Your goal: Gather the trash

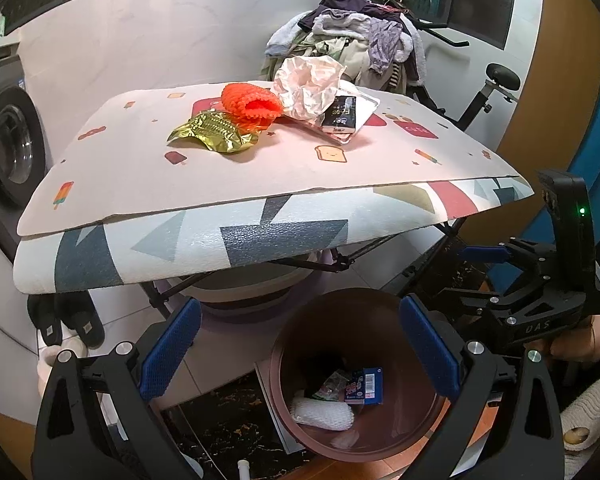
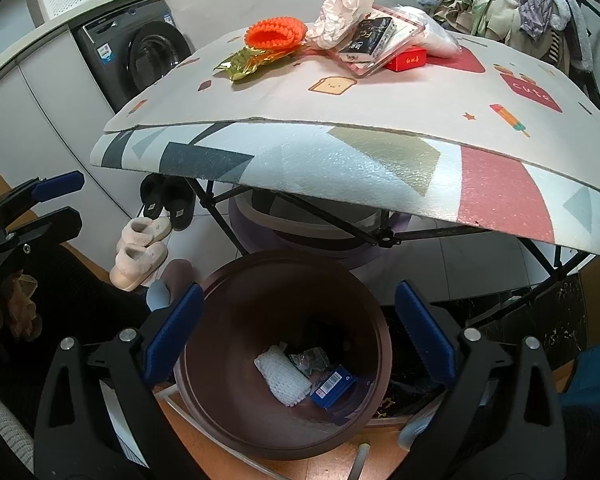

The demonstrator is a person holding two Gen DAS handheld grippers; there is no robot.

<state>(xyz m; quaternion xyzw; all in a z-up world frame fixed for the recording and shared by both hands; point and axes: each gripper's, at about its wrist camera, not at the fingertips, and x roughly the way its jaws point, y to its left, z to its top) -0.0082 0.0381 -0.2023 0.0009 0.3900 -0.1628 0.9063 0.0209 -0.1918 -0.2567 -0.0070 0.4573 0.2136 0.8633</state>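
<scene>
While both claws hang spread wide and empty over the brown bin, the left gripper and right gripper frame its mouth. Part of the bin's dark bottom is hard to make out; a white foam net, a blue box and a crinkled wrapper show. At twelve o'clock, on the patterned table, wait a gold wrapper, an orange net, crumpled paper and a black carton. A red box lies partly hidden.
</scene>
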